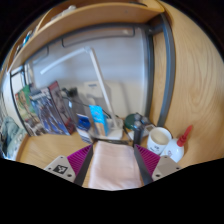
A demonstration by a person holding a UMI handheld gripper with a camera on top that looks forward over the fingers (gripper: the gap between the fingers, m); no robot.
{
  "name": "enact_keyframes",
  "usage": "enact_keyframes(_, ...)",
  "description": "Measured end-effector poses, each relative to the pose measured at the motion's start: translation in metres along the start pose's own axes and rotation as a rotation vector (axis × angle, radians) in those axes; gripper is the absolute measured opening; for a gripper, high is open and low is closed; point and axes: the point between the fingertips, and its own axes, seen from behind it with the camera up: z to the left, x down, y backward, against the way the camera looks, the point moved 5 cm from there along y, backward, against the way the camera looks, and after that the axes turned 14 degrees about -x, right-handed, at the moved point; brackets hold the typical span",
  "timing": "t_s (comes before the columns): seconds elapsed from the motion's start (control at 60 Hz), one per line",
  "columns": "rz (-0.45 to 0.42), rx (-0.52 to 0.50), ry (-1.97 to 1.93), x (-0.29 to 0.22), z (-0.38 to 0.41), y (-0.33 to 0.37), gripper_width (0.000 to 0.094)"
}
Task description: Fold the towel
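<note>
The gripper (112, 158) is closed on the pink towel (111, 168), which fills the space between both magenta pads (79, 160). Beyond the fingers, a white mug (159, 137) stands on the wooden desk (40, 148).

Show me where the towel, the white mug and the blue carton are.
towel (113, 166): gripper view, middle of the pink cloth between the fingers.
white mug (159, 139): gripper view, on its side wall.
blue carton (98, 120): gripper view, on its front face.

You've got a wooden desk (40, 150) with a white mug (159, 136), a blue box (98, 117), stacked books (45, 112), and a shelf (100, 18) overhead.
</note>
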Motion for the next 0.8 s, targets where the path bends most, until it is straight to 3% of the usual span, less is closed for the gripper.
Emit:
enact_keyframes(0.233,-0.106,-0.104,0.067,-0.042,0.118,0.068,0.0855)
enact_keyframes(0.583,-0.069,-0.107,0.131,0.043,0.240,0.141,0.0866)
enact_keyframes(0.8,-0.024,-0.118,0.122,0.086,0.273,0.162,0.0871)
